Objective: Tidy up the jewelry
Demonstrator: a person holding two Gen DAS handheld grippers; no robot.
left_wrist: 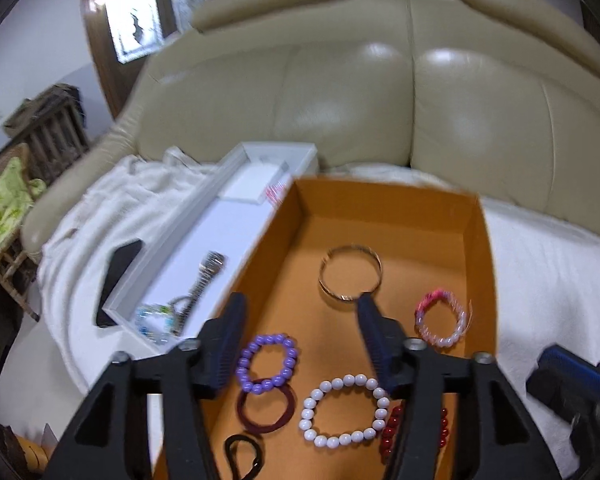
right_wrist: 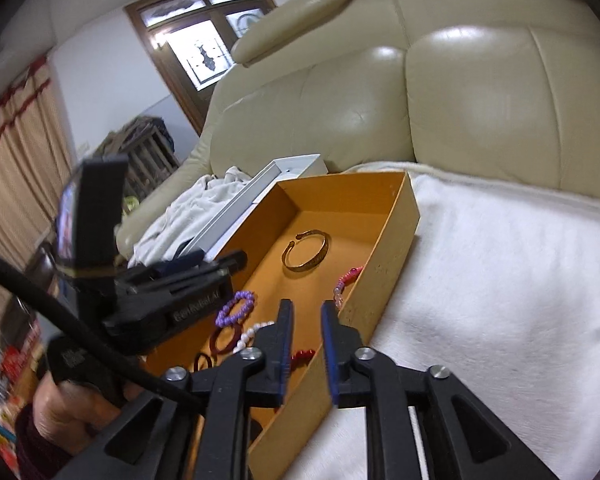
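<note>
Gold-toned bangle (left_wrist: 350,272) lies flat on the floor of the orange box (left_wrist: 476,248), just past my left gripper (left_wrist: 300,320), at about 12 o'clock from the tips and a touch toward 1. It's an open cuff; in the right wrist view the gap faces roughly 10 o'clock, so its long axis runs across my jaws, not along them. My left jaws stand wide apart w/ nothing between the pads; the right-hand finger (left_wrist: 374,332) overlaps the bangle's near rim in the picture, tho contact I can't tell. Left hand is the nearer one, I judge.

My right gripper (right_wrist: 306,344) hangs over the box's near right wall, jaws a little apart, nothing held; the wall edge runs up btwn them.

Count in the orange box: 1 gold bangle, 1 pink bead bracelet (left_wrist: 442,318) at 2 o'clock, 1 purple bead bracelet (left_wrist: 269,364) at 7, 1 white bead bracelet (left_wrist: 344,410) at 6, 1 red bead bracelet (left_wrist: 392,428) partly hidden, 1 maroon hair band (left_wrist: 266,412), 1 black hair tie (left_wrist: 244,460).

White tray (left_wrist: 204,240) at 10 o'clock: 1 watch (left_wrist: 204,280), 1 clear-bead piece (left_wrist: 156,320). 1 dark phone (left_wrist: 118,280) lies outside it.
</note>
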